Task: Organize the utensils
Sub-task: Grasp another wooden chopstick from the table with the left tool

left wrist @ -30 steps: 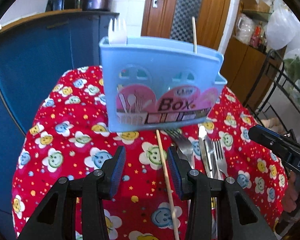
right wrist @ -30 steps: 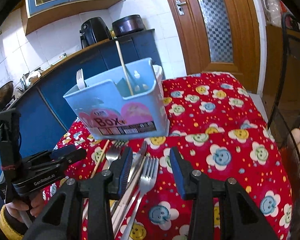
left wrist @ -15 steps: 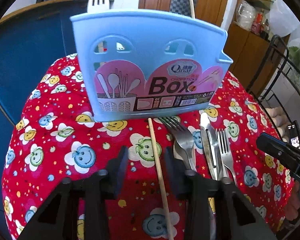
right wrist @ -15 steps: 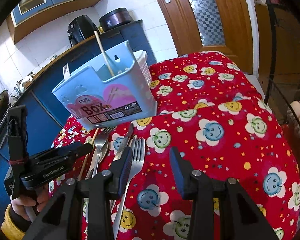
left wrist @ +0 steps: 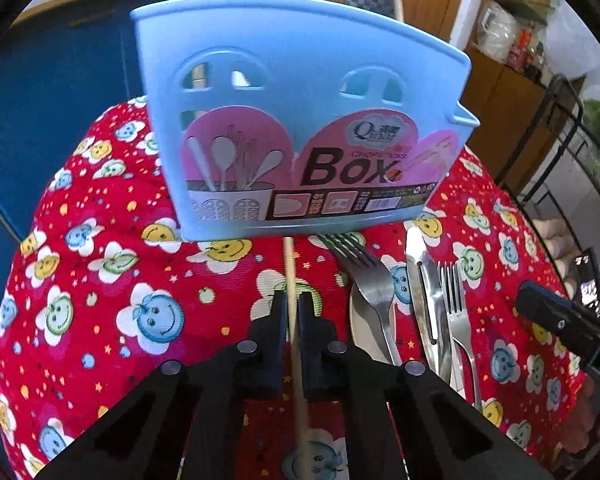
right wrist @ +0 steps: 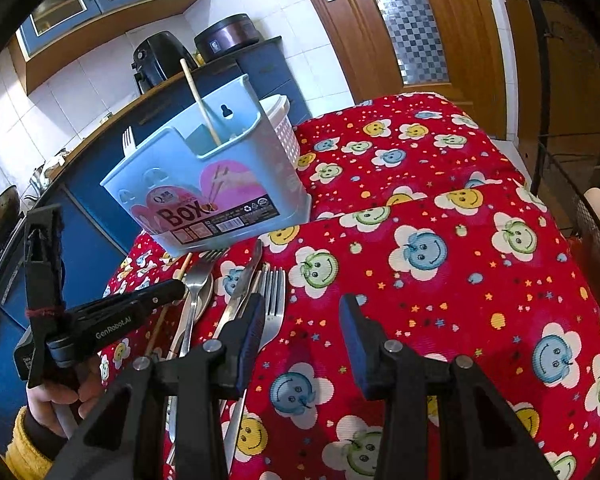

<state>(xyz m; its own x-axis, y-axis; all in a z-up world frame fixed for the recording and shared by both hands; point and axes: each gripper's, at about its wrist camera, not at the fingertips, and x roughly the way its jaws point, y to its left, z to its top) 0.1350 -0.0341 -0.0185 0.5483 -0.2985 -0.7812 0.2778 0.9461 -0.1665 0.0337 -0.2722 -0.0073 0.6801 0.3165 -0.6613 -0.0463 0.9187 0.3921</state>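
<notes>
Your left claw (left wrist: 293,312) pinches one chopstick (left wrist: 289,276); right claw (right wrist: 302,320) gapes empty; box (left wrist: 300,120) ahead holds another chopstick (right wrist: 202,108), forks (left wrist: 364,280) unsorted beside.

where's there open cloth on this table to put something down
Bare tablecloth spreads right of the forks and the blue box, in front of the open right gripper. Left of the chopstick is also free. Between the chopstick and the knife it is crowded with cutlery.
</notes>
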